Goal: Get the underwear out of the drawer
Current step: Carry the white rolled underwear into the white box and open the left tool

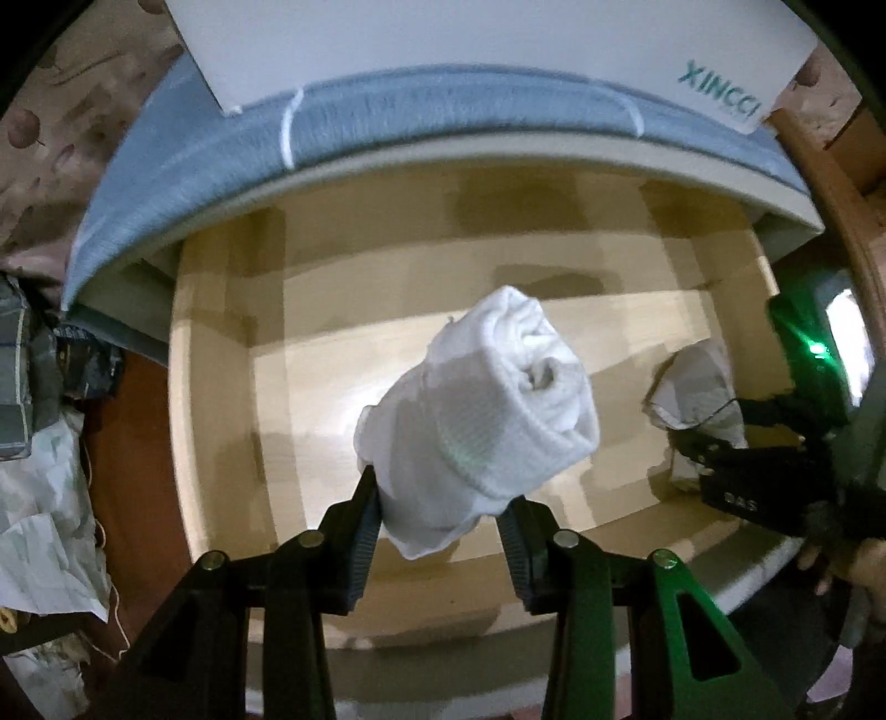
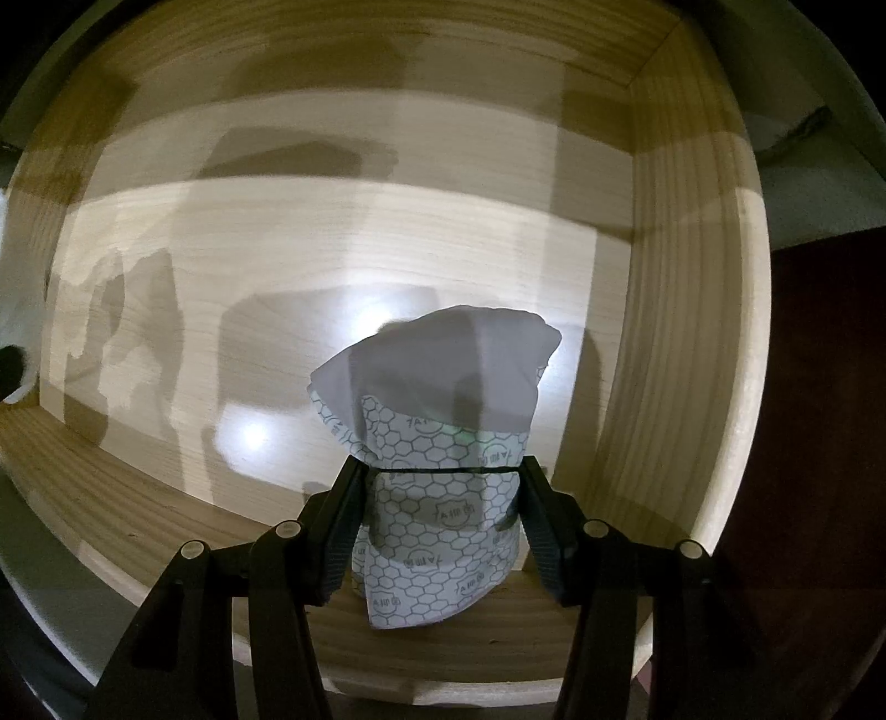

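My left gripper (image 1: 440, 498) is shut on a rolled white underwear (image 1: 487, 410) and holds it above the open wooden drawer (image 1: 221, 387). My right gripper (image 2: 440, 498) is shut on a folded white underwear with a grey hexagon print (image 2: 443, 443), held over the drawer's floor (image 2: 332, 249) near its right wall. In the left wrist view the right gripper (image 1: 720, 443) and its underwear (image 1: 698, 387) show at the right edge of the drawer. No other garment shows on the drawer's floor.
A grey-blue mattress edge (image 1: 387, 111) and a white box marked XINCCI (image 1: 498, 44) lie above the drawer's back. Crumpled paper and clutter (image 1: 44, 487) lie on the dark floor at the left. Dark wood (image 2: 819, 443) stands right of the drawer.
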`<state>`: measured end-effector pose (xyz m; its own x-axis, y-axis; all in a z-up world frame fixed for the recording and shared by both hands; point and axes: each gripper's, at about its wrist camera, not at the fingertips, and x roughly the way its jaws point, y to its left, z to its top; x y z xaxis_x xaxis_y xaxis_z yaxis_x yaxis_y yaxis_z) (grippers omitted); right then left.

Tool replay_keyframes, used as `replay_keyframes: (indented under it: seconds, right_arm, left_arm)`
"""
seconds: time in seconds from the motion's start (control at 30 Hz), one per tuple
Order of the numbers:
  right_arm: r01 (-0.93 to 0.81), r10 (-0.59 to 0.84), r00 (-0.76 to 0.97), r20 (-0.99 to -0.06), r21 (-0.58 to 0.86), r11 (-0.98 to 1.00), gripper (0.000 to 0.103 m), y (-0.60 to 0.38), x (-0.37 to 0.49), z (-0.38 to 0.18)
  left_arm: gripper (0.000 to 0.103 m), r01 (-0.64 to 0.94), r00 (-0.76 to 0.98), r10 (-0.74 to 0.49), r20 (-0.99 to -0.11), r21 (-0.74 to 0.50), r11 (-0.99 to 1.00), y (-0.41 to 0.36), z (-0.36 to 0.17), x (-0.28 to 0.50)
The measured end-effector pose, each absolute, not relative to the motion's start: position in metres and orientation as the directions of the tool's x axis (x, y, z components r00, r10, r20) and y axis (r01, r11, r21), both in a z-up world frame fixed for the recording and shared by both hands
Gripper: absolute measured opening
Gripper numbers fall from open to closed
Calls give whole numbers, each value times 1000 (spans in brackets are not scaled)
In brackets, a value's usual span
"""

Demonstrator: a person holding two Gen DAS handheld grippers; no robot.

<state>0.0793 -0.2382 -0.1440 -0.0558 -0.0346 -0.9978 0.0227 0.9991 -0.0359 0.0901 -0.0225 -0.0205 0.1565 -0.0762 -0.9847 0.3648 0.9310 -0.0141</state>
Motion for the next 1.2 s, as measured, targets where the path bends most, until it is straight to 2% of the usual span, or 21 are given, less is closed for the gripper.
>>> replay_keyframes:
  seconds: [0.37,0.83,1.0,1.2]
  right_arm:
    - [14,-44,-56,-997,-45,999,51,-232,77,-149]
    - [15,-45,-53,-998,-46,999,50,-227,76,-150]
    - [8,-54,-54,-997,-55,998,50,-227,75,-151]
    - [8,-54,-54,-997,-54,998,49,-228,74,-151]
  left_arm:
    - [40,379,338,-155,-928,-17,925,-33,41,80]
    - [40,373,606,-241,-758,3,928,-42,167,122]
    - [40,369,643,-231,-730,31,929,-58,178,160]
    - [41,379,595,-205,-777,47,924,-82,158,207]
